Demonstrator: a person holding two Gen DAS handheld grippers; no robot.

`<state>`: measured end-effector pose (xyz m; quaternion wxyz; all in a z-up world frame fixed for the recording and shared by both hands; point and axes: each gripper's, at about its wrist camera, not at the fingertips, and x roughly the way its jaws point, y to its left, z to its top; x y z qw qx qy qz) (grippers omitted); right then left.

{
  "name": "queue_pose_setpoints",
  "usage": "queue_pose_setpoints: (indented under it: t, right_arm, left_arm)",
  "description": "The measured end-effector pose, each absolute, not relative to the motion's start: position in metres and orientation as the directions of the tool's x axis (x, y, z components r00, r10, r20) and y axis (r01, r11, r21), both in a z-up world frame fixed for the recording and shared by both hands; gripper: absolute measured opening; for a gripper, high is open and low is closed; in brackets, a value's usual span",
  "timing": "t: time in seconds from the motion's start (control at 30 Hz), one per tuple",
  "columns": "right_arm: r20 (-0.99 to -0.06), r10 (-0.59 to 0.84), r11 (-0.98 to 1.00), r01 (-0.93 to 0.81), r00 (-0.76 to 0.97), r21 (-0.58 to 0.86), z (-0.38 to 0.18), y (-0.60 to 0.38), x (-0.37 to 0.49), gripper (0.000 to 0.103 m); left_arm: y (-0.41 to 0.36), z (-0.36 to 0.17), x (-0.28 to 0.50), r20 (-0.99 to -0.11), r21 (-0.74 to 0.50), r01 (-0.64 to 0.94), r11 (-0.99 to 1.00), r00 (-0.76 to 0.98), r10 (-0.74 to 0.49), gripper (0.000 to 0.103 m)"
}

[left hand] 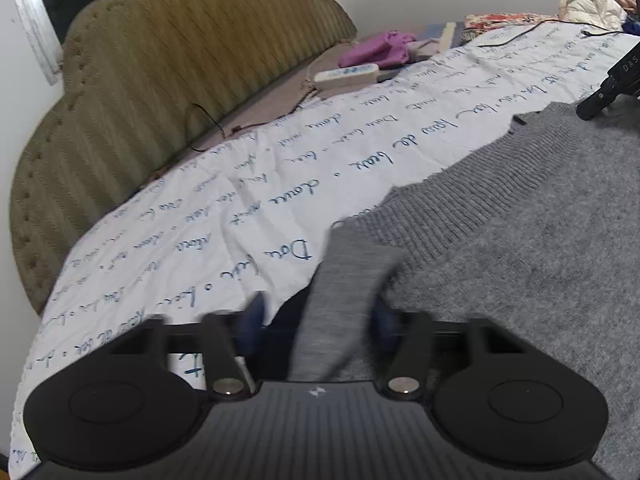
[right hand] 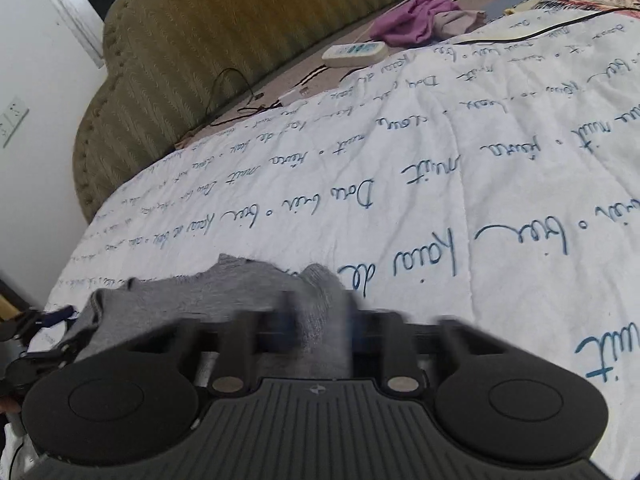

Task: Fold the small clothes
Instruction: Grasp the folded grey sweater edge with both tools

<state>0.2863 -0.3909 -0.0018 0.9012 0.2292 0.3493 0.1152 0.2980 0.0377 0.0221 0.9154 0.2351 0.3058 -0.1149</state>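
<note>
Grey sweater [left hand: 520,240] lies on the white bedspread w/ blue writing [left hand: 280,168], near the olive headboard [left hand: 160,80]. Left gripper [left hand: 320,320] is clenched on a fold of it at one edge. Right gripper [right hand: 320,320] pinches another bunch of the same knit, pads blurry tho.

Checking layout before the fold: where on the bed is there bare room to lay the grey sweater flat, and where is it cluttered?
Free: the white script-printed bedspread between the grey sweater and the olive headboard. Crowded: the far strip along the headboard, holding the white remote, purple cloth and thin black cables.
</note>
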Motion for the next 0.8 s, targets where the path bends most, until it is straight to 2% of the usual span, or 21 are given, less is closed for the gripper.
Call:
queue_pose_setpoints:
  t: [0.07,0.17,0.23,0.3,0.33,0.4,0.47,0.53,0.63,0.67,0.73,0.77,0.8]
  right_arm:
    - [-0.566,0.364,0.870,-0.052,0.740,0.491,0.001,-0.390,0.284,0.019]
    - [-0.511,0.364,0.862,-0.074,0.779,0.501,0.012,-0.391,0.277,0.013]
    - [-0.456,0.373,0.841,-0.088,0.808,0.534,0.017,-0.395,0.271,0.011]
    - [-0.512,0.339,0.854,-0.031,0.789,0.519,0.006,-0.399,0.278,0.011]
    - [-0.554,0.312,0.874,-0.005,0.772,0.485,-0.001,-0.397,0.280,0.011]
    - [-0.546,0.307,0.877,-0.009,0.779,0.481,-0.006,-0.394,0.277,0.011]
    - [-0.531,0.318,0.856,0.003,0.785,0.517,-0.005,-0.398,0.274,0.018]
    - [-0.536,0.309,0.844,0.033,0.786,0.535,-0.003,-0.400,0.269,0.032]
    - [-0.504,0.304,0.809,0.061,0.808,0.585,0.013,-0.410,0.239,0.043]
    - [-0.476,0.308,0.800,0.047,0.824,0.598,0.020,-0.412,0.222,0.046]
    - [-0.423,0.312,0.794,0.011,0.851,0.607,0.034,-0.415,0.174,0.058]
    - [-0.399,0.318,0.784,-0.002,0.860,0.621,0.037,-0.417,0.146,0.062]
    - [-0.382,0.326,0.768,-0.007,0.865,0.640,0.038,-0.419,0.121,0.064]
  left_arm:
    - [0.036,0.028,0.294,-0.600,0.350,0.378,0.857,0.793,-0.104,0.031]
    - [0.037,0.034,0.297,-0.578,0.356,0.336,0.872,0.813,-0.077,0.011]
    - [0.052,0.031,0.313,-0.632,0.274,0.246,0.930,0.775,-0.019,0.010]
    - [0.066,0.019,0.326,-0.675,0.219,0.169,0.961,0.737,0.024,0.010]
    - [0.069,0.017,0.325,-0.657,0.209,0.155,0.966,0.754,0.022,0.010]
    - [0.064,0.015,0.321,-0.645,0.232,0.140,0.963,0.763,0.044,0.010]
    - [0.058,0.016,0.320,-0.632,0.266,0.134,0.955,0.772,0.068,0.012]
    - [0.060,0.020,0.314,-0.604,0.283,0.107,0.953,0.792,0.091,0.017]
    - [0.077,0.040,0.279,-0.543,0.245,0.013,0.969,0.830,0.126,0.025]
    - [0.086,0.047,0.262,-0.521,0.207,-0.023,0.978,0.844,0.131,0.031]
    - [0.109,0.061,0.217,-0.478,0.080,-0.072,0.994,0.873,0.102,0.056]
    - [0.121,0.064,0.193,-0.459,-0.009,-0.098,0.995,0.885,0.083,0.073]
    - [0.133,0.066,0.168,-0.442,-0.116,-0.133,0.984,0.894,0.068,0.080]
